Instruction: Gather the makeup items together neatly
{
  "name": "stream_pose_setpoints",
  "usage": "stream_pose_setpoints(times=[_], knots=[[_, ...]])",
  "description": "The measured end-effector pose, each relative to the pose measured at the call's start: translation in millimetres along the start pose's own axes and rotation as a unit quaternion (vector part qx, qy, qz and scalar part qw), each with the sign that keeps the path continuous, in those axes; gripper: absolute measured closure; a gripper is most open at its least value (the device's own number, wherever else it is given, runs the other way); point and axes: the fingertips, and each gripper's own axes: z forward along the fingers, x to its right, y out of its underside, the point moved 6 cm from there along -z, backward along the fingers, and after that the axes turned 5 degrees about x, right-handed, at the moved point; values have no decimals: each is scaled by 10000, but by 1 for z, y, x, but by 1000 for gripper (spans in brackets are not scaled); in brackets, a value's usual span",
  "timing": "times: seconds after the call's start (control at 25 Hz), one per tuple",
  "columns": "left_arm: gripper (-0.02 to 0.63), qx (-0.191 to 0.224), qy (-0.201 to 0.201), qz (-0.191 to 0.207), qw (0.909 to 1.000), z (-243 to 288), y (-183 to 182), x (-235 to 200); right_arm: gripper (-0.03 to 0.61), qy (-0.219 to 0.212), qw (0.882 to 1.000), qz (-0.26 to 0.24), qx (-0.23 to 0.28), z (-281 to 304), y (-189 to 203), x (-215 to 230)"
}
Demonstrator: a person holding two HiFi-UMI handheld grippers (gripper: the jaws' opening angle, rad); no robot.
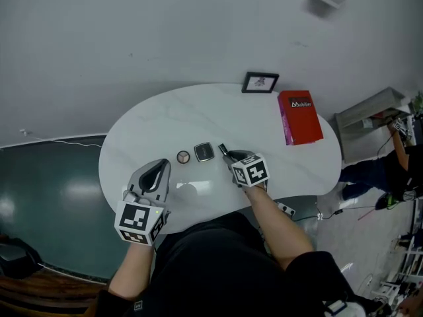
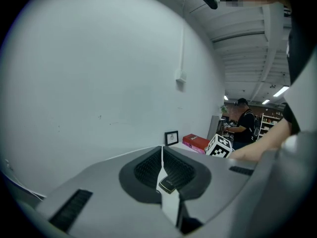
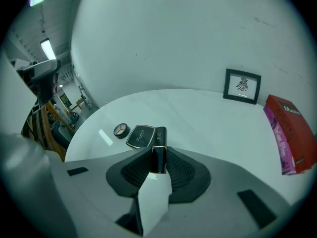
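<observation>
1. Table (image 1: 198,114): white, oval, marble-look top. It fills the middle of the head view, with a pale wall behind it.
2. Left gripper (image 1: 162,165): grey body with a square-marker cube, lower left of centre in the head view, over the table's near edge. The jaws are pressed together at the tips and grip nothing. It stands apart from the makeup items, to their lower left. In its own view a small dark item shows through the slit below the tips, beyond the jaws; which item it is cannot be told.
3. Right gripper (image 1: 228,154): just right of centre in the head view, cube toward the person. The jaws are pinching the black tube by its near end.
4. Red book (image 1: 299,116): lies flat in the right part of the table, well apart from the makeup.
5. Picture frame (image 1: 260,82): black, at the table's far edge, upper centre, beside the red book.
6. Square compact (image 1: 204,152): dark, closed, lying flat at the table's centre, between the round compact and the tube.
7. Black tube (image 1: 223,149): gold-banded with pale lettering. Its free end lies just right of the square compact.
8. Round compact (image 1: 183,156): the smallest item, just left of the square compact.
</observation>
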Motion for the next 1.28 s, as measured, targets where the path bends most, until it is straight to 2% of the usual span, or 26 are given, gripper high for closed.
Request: stream_pose_setpoints(times=[0.32,0.68,0.92,1.04,1.28], knots=[[594,-85,5,-65,9999,14,3,6,474,-71,9995,-40,-307,18,7,11],[594,-307,-189,-116,9993,21,13,8,474,-77,9994,93,-312,34,11,28],[594,-443,-148,-133,9988,24,19,17,474,27,9997,163,-169,38,6,32],[594,-430,-119,-158,9989,25,21,22,426,-79,9996,204,-166,36,10,28],[594,-456,-116,-234,9986,21,26,23,449,-50,9995,211,-230,31,21,28]])
